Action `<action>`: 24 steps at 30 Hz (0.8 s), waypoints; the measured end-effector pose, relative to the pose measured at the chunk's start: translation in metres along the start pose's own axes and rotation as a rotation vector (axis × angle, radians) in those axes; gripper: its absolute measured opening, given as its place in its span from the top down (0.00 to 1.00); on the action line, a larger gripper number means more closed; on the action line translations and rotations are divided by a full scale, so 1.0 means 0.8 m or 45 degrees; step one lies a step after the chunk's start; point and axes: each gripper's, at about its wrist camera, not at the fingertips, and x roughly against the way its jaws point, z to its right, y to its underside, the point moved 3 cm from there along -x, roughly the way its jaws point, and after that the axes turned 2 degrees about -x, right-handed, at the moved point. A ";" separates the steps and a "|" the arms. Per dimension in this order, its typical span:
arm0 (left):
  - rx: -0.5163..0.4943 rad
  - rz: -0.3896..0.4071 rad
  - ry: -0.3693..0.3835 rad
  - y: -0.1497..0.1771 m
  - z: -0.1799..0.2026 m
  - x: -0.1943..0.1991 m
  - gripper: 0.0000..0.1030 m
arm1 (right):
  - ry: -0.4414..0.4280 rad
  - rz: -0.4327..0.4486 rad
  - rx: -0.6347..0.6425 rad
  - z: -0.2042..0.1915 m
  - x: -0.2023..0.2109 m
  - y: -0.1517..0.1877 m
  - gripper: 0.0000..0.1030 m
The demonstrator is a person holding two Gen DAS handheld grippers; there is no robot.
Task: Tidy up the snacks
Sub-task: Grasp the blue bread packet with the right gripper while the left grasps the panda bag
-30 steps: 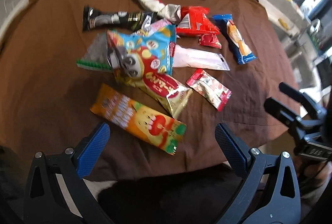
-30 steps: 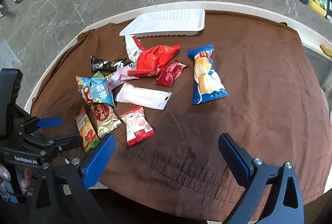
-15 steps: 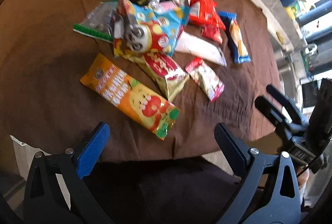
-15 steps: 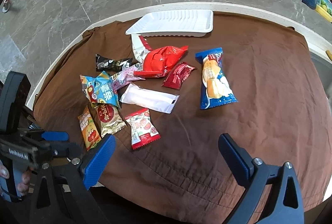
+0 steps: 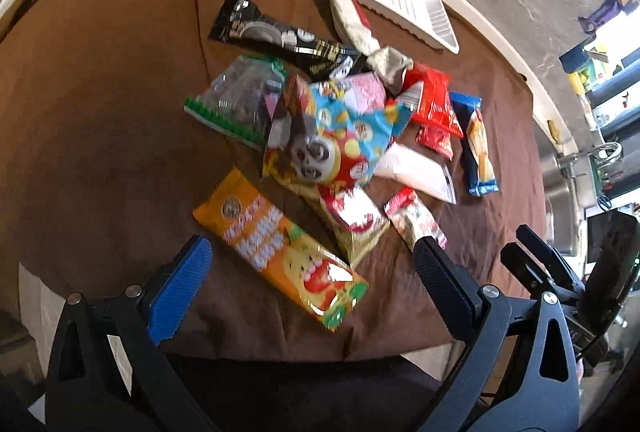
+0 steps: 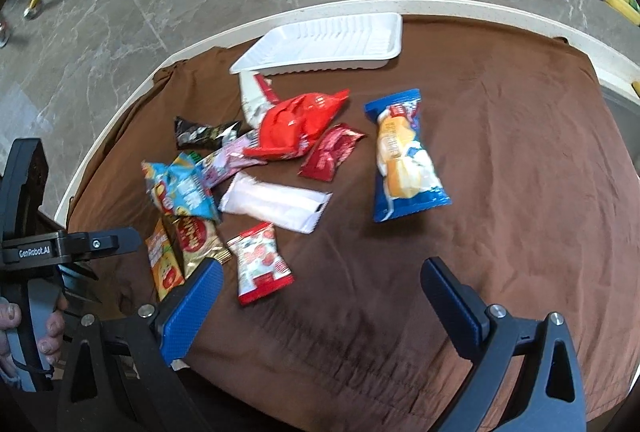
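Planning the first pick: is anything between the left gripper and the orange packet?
Nothing visible. The orange packet lies flat on the brown cloth just ahead of the open left gripper, only bare cloth between.

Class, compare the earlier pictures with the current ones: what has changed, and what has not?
Only the cameras shifted: the left tool moved in toward the long orange snack packet; the right tool edged closer too. Nothing was gripped. The packets and the ribbed white plastic tray stayed put.
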 end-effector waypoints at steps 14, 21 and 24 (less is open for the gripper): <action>-0.176 0.027 -0.165 -0.048 0.011 -0.027 0.07 | 0.126 -0.049 0.032 0.050 -0.059 -0.070 0.28; -0.276 0.029 -0.168 -0.061 0.009 -0.045 0.34 | 0.181 -0.123 0.062 0.055 -0.097 -0.081 0.49; -0.320 0.034 -0.153 -0.064 0.013 -0.049 0.38 | 0.195 -0.126 0.074 0.054 -0.101 -0.084 0.58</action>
